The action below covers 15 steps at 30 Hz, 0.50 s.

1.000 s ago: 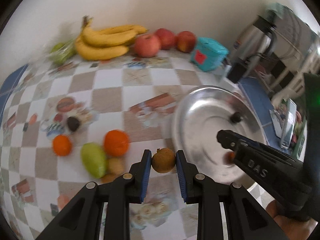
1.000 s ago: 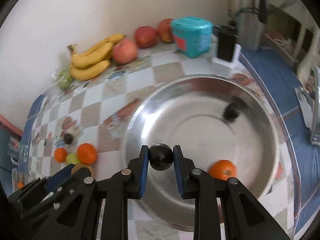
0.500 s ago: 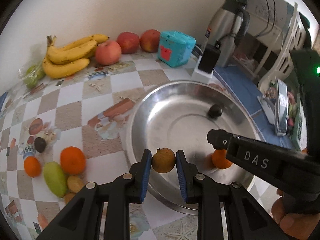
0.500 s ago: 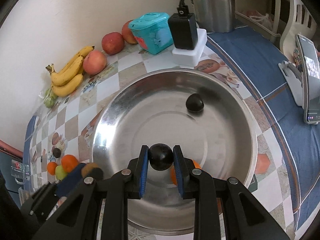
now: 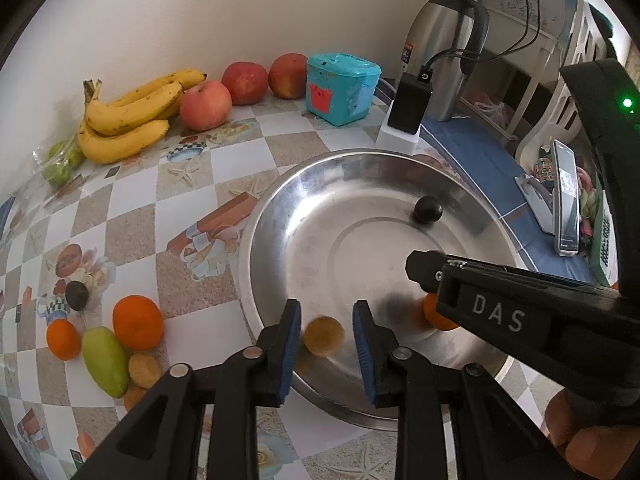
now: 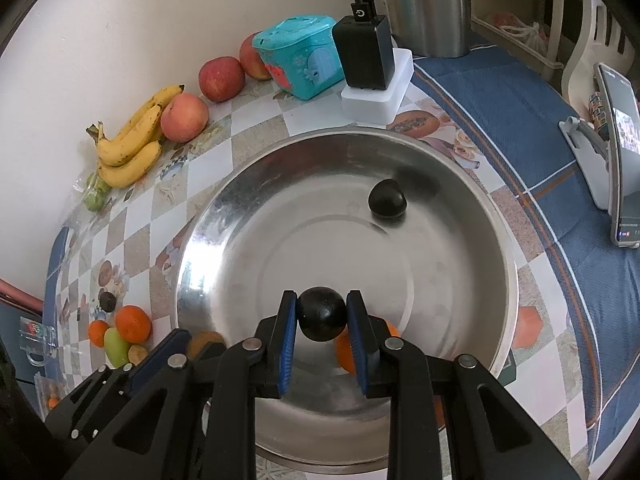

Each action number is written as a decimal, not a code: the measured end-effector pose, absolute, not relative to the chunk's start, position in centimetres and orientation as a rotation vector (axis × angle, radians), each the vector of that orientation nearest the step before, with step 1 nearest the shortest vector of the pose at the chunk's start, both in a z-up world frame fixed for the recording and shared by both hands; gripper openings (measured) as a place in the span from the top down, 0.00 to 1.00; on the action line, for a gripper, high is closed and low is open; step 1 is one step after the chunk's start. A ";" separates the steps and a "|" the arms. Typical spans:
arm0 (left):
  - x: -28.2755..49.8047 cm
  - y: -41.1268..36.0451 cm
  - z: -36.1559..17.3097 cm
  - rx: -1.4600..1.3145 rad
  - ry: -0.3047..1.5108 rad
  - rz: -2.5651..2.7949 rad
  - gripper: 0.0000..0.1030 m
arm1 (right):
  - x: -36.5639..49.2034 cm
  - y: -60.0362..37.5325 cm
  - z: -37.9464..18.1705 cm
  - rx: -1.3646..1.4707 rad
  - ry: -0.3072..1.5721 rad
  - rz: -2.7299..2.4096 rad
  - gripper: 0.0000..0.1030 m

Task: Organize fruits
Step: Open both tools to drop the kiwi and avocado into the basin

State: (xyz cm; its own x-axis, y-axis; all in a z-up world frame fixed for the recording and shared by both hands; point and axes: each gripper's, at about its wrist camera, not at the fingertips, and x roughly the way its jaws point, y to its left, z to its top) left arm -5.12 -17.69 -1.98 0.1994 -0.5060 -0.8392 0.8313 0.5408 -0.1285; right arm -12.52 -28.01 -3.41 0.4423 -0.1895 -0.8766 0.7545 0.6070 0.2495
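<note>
Left wrist view: looks forward and down from close above the near-left rim of the steel bowl (image 5: 280, 200), past blue-padded fingers (image 5: 289, 344), toward the wall. Right wrist view: sits nearer the bowl's middle (image 6: 200, 240), steeper, facing the same wall. Shared by both: bowl, checkered worktop (image 5: 132, 216), bananas (image 5: 128, 120), teal box (image 5: 340, 88), kettle (image 5: 444, 60).

Ahead of the grippers: 3 apples (image 5: 205, 105), 1 bunch of bananas (image 5: 128, 116), 3 oranges (image 5: 137, 322), 3 dark round fruits (image 6: 387, 199), 1 green mango (image 5: 105, 361), 3 small brown fruits (image 5: 323, 336), 1 steel bowl (image 5: 276, 216).
</note>
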 end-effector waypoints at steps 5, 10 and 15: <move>-5.0 -17.6 -1.9 0.391 0.986 -0.967 0.56 | -12.5 -28.1 -3.3 0.698 0.932 -0.656 0.71; -4.4 -17.2 -1.6 0.380 0.991 -0.936 0.47 | -12.7 -28.1 -2.9 0.696 0.917 -0.669 0.62; -3.3 -16.5 -1.2 0.387 0.982 -0.865 0.31 | -12.7 -28.3 -3.0 0.690 0.930 -0.696 0.46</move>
